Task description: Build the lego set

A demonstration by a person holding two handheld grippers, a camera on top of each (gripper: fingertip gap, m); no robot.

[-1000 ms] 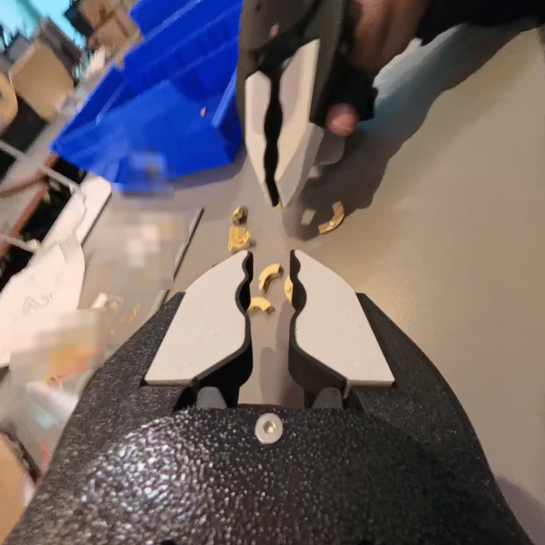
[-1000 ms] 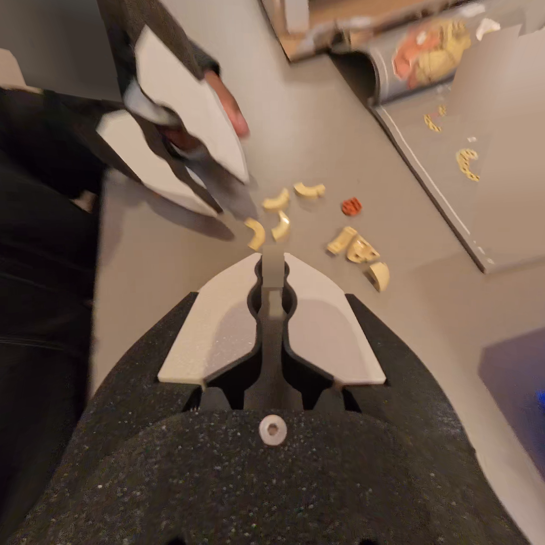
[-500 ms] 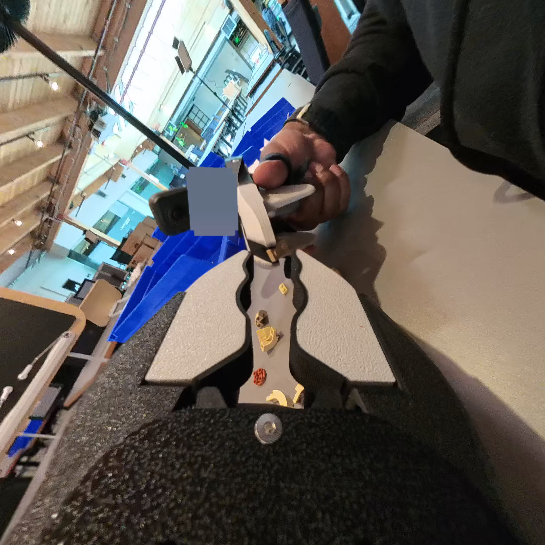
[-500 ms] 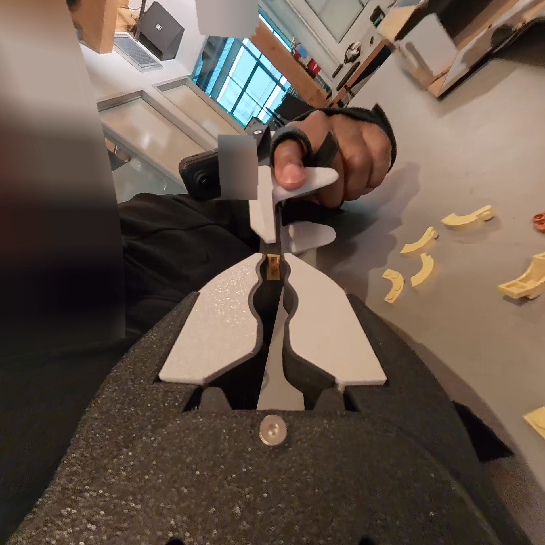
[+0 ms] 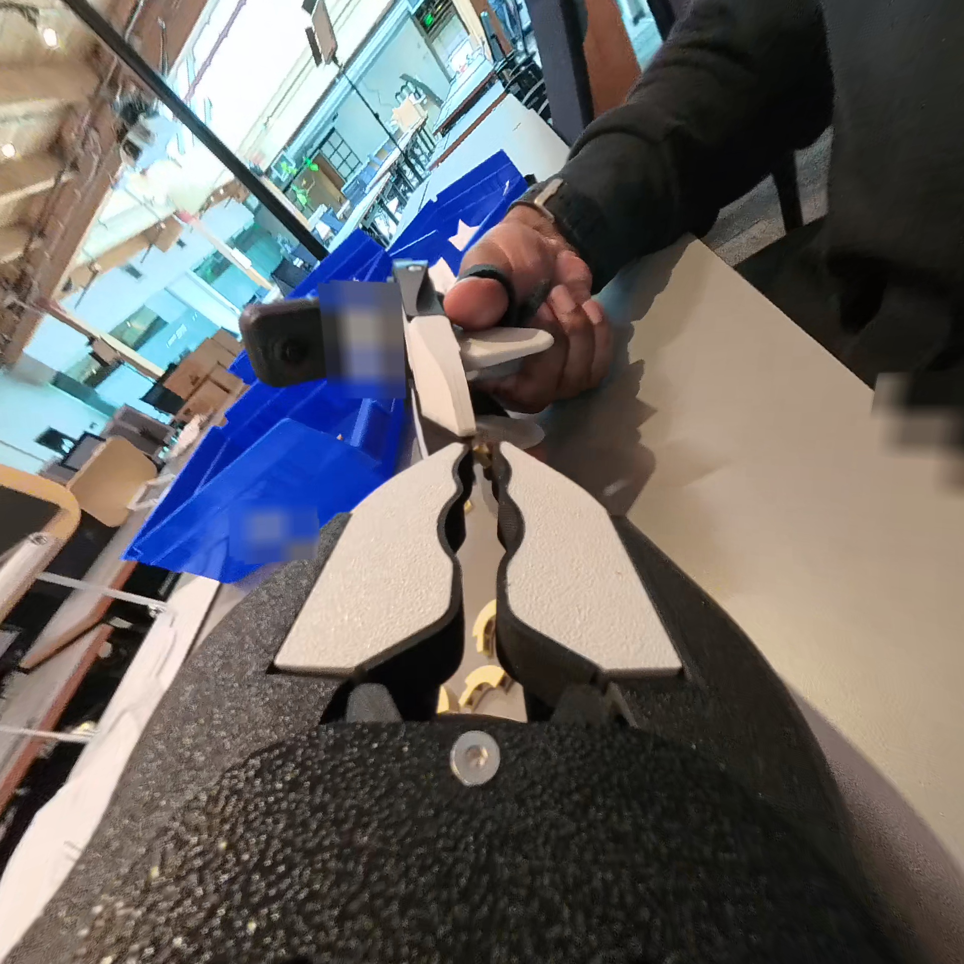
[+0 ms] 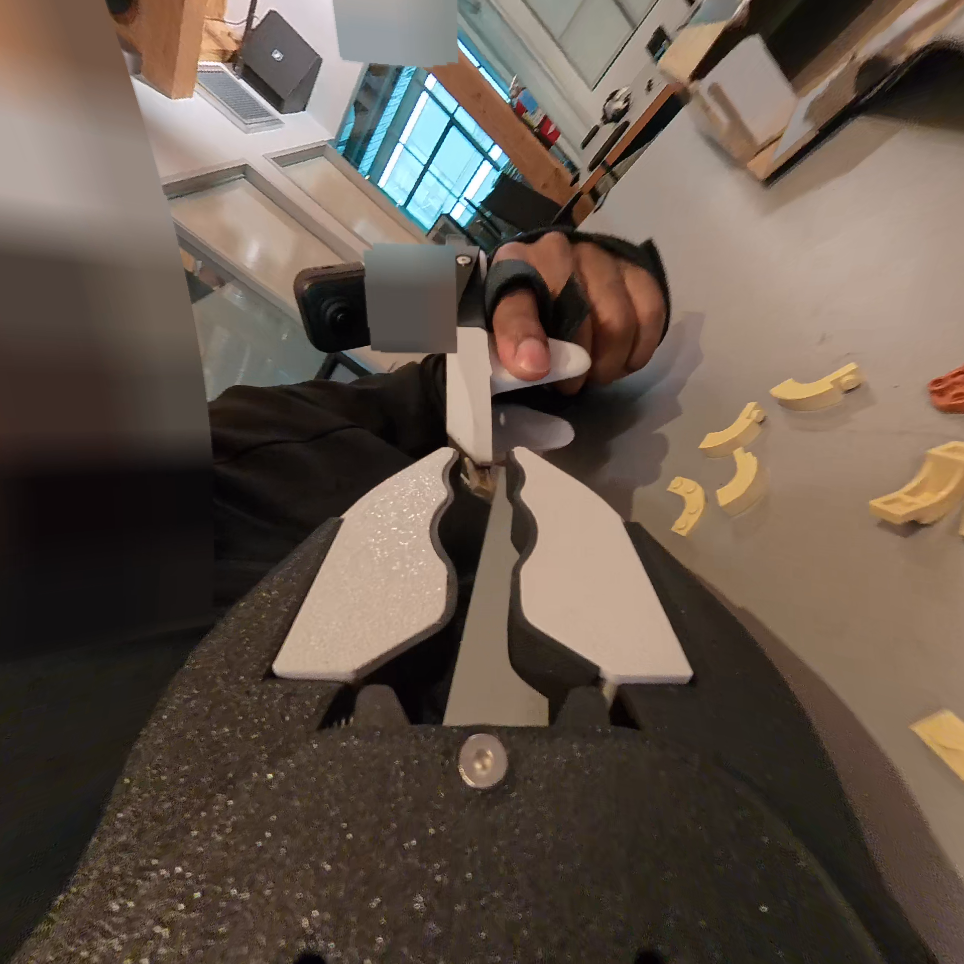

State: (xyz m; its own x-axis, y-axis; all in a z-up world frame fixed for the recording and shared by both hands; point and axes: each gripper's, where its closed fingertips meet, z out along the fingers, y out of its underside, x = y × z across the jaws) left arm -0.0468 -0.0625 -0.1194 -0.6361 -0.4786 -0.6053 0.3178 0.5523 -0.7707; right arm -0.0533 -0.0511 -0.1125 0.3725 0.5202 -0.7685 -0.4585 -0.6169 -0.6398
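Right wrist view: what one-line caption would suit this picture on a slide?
Two hand-held grippers meet tip to tip at a small tan piece above a grey table strewn with curved cream bricks.

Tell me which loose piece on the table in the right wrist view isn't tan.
The red-orange piece at the picture's right edge, just right of the longest tan curved piece. Every other loose piece there is tan.

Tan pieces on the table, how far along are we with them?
Nothing looks finished: curved tan pieces lie loose on the table. In hand: one small tan piece where both claws meet, left claw closed on it, right claw's tips apart. Left: the loose pieces and a red one.
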